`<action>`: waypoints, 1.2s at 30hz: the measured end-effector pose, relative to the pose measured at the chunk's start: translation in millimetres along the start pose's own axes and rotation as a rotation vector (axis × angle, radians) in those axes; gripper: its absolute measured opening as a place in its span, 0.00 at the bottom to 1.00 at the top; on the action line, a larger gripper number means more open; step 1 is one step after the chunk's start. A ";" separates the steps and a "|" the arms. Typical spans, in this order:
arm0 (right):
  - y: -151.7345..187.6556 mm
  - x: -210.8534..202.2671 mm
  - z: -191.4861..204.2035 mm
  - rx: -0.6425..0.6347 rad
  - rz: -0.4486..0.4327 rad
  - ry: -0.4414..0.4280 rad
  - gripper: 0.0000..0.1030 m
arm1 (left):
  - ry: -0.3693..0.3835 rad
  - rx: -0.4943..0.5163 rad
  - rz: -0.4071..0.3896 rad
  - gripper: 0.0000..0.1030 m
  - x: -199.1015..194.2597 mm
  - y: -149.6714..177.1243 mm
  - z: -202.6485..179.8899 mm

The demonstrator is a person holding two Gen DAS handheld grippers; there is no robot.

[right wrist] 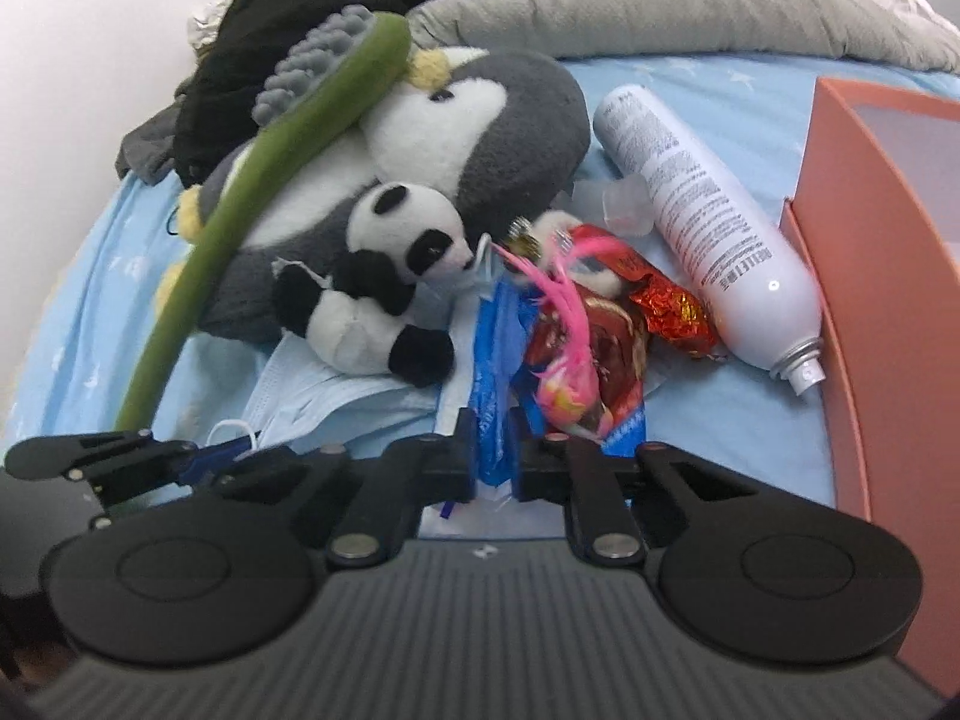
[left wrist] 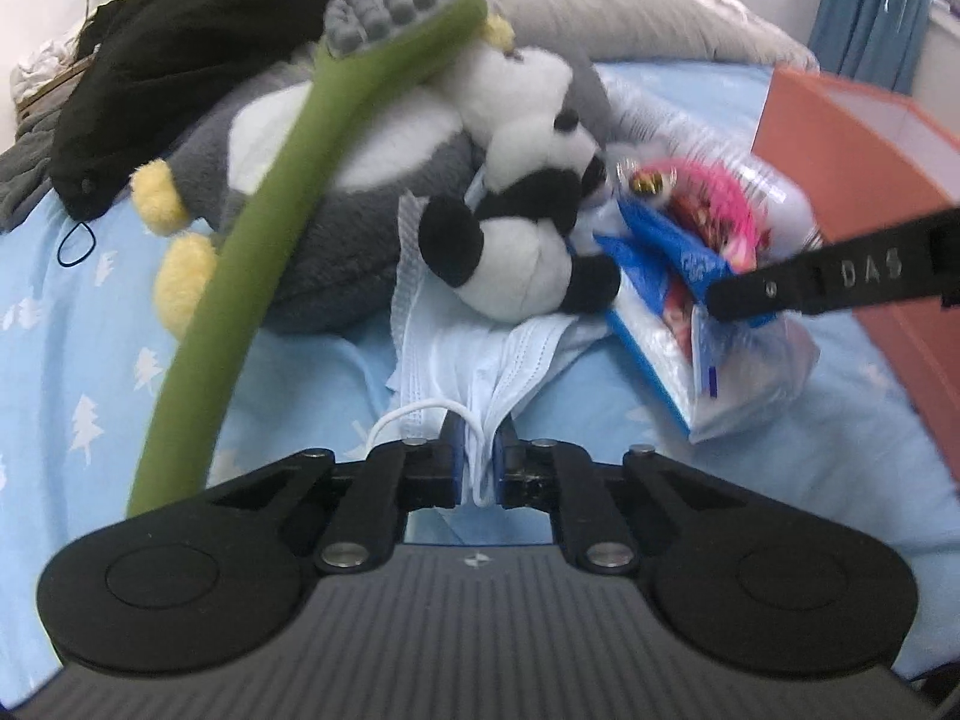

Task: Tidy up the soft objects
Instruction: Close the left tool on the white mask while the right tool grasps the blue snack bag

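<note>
My left gripper [left wrist: 480, 463] is shut on the near edge of a stack of pale blue face masks [left wrist: 456, 360] that lies on the bed. A small panda plush [left wrist: 522, 228] rests on the far end of the masks and leans against a big grey penguin plush [left wrist: 336, 180]. A long green plush stem with a grey head [left wrist: 258, 228] arches over both. My right gripper [right wrist: 493, 456] is shut on a crinkled blue plastic bag [right wrist: 492, 348], which carries a pink feathered toy [right wrist: 564, 324] and red foil wrappers [right wrist: 672, 306].
A white spray can [right wrist: 708, 222] lies beside an open orange box [right wrist: 888, 240] at the right. Black clothing [left wrist: 180, 60] and a grey quilt [right wrist: 690, 6] are heaped at the far side. The blue tree-print sheet [left wrist: 90, 360] covers the bed.
</note>
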State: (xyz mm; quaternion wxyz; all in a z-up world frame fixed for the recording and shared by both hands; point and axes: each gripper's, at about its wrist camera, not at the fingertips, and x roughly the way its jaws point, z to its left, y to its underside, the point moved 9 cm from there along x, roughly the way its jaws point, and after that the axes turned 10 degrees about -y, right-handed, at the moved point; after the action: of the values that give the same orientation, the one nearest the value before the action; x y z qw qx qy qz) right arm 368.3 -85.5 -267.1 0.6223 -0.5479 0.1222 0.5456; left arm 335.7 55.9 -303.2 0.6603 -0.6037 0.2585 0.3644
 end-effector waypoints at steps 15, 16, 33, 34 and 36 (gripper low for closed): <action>23.8 -74.4 29.7 -0.022 -0.053 -0.024 0.07 | 0.107 -0.195 -0.006 0.06 -97.8 22.4 -10.3; 28.6 -77.4 32.1 -0.022 -0.050 -0.026 0.07 | 0.107 -0.200 -0.001 0.06 -104.2 28.4 -11.2; 127.1 -107.5 48.6 0.002 0.002 -0.003 0.08 | 0.112 -0.230 0.116 0.05 -159.7 127.2 -15.5; 130.1 -107.4 47.3 0.010 0.002 -0.002 0.08 | 0.112 -0.227 0.126 0.05 -159.9 131.2 -15.2; 135.4 -106.5 42.5 0.040 0.005 0.006 0.10 | 0.109 -0.215 0.146 0.05 -158.4 137.0 -14.0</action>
State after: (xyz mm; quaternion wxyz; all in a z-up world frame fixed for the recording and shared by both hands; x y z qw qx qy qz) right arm 199.3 -135.4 -245.8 0.6313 -0.5367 0.1365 0.5429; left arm 133.2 16.1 -264.8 0.5485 -0.6694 0.2969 0.4036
